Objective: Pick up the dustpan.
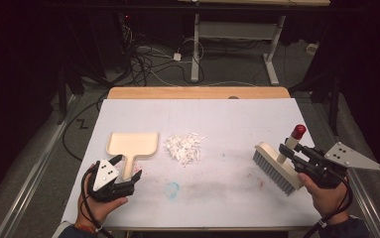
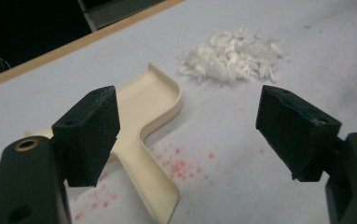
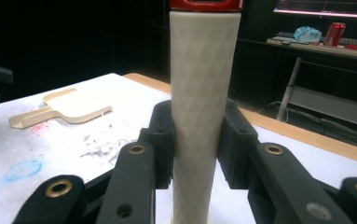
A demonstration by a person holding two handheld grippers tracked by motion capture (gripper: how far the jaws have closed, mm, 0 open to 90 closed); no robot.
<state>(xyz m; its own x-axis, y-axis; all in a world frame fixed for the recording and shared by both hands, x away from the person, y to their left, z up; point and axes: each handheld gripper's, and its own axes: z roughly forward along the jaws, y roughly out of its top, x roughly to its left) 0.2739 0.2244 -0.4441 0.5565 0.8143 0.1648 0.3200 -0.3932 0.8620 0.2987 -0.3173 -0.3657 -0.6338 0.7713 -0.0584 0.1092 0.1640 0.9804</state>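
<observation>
A cream dustpan (image 1: 132,144) lies left of centre on the white table cover, handle toward me. A pile of white paper scraps (image 1: 183,146) sits just right of it. My left gripper (image 1: 126,184) is open near the handle's end; in the left gripper view the dustpan handle (image 2: 146,175) runs between the jaws, closer to the left one, with the scraps (image 2: 232,57) beyond. My right gripper (image 1: 287,152) is shut on the cream handle of a brush (image 1: 277,166) with a red cap (image 1: 298,131). In the right gripper view the brush handle (image 3: 204,112) stands upright between the pads.
Red speckles (image 2: 181,165) and a blue smudge (image 1: 172,188) mark the cover near the front. The table's wooden back edge (image 1: 197,92) lies beyond the cover. Cables and another desk's legs (image 1: 195,49) are on the floor behind.
</observation>
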